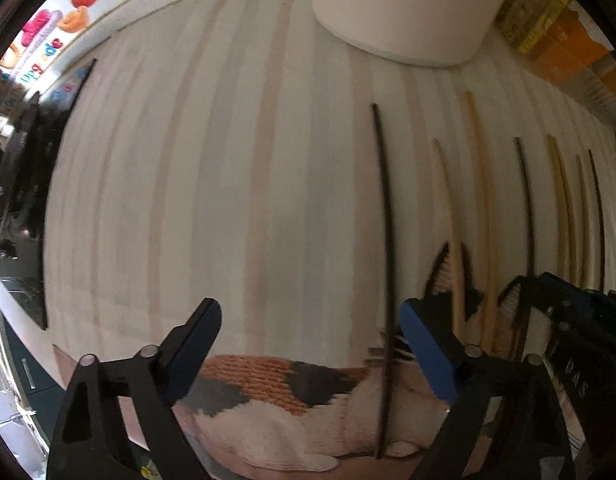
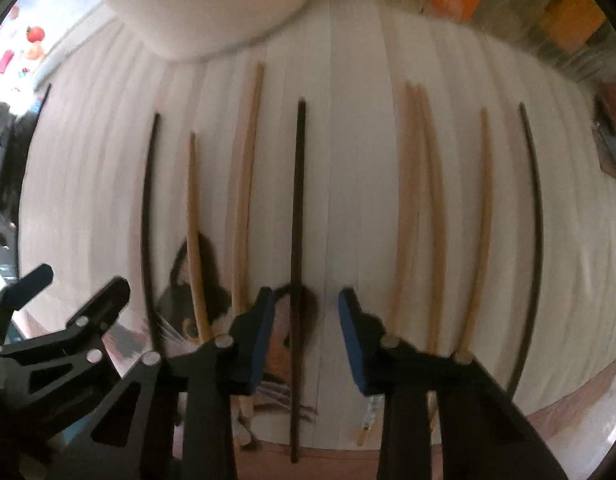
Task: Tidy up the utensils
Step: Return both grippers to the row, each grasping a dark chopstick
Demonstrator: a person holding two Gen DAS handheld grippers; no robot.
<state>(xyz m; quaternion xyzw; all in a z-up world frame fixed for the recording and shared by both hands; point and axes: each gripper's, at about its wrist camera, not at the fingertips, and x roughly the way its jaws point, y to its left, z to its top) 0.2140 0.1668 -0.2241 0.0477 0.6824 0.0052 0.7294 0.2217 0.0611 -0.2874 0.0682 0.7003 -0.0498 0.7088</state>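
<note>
1. the right gripper (image 2: 303,332) is spread apart, straddling a thin dark wooden chopstick (image 2: 297,216) without touching it.
2. the left gripper (image 1: 308,344) is also spread, holding nothing; a second dark chopstick (image 1: 386,216) lies just inside its right finger.
3. pale bamboo chopsticks (image 2: 243,184) lie on either side on the striped cream placemat (image 2: 348,160).

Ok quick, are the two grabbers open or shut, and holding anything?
Left gripper: open, holding nothing.
Right gripper: open, straddling a dark chopstick, not gripping it.
</note>
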